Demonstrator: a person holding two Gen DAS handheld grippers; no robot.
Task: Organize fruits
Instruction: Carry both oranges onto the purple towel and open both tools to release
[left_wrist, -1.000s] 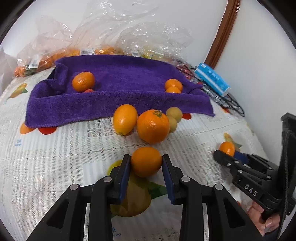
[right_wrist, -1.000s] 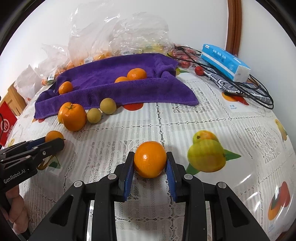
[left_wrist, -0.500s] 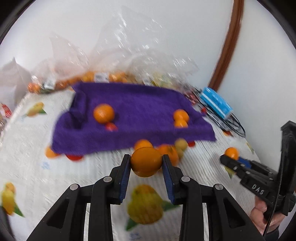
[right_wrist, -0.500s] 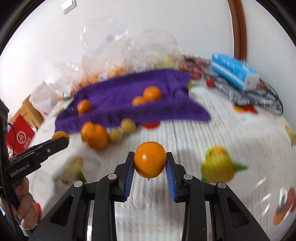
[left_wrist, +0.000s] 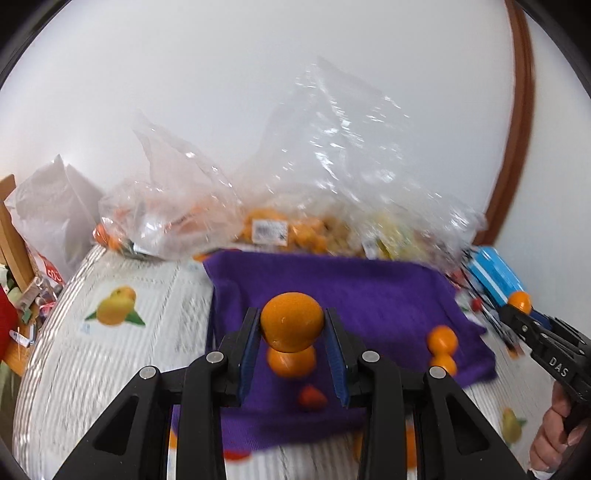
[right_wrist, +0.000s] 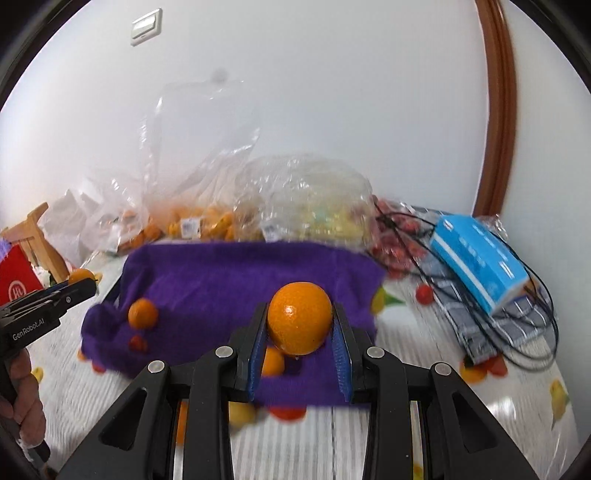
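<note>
Left gripper (left_wrist: 291, 349) is clamping a round orange mandarin (left_wrist: 291, 320) above the purple towel (left_wrist: 384, 295), near its left edge. Right gripper (right_wrist: 300, 350) is gripping a second orange mandarin (right_wrist: 300, 322) over the towel's front edge.

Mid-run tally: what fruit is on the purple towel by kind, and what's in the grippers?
Oranges on the towel: 3
Small red fruit on the towel: 1
Held oranges, one in left gripper, one in right gripper: 2
Total: 6
</note>
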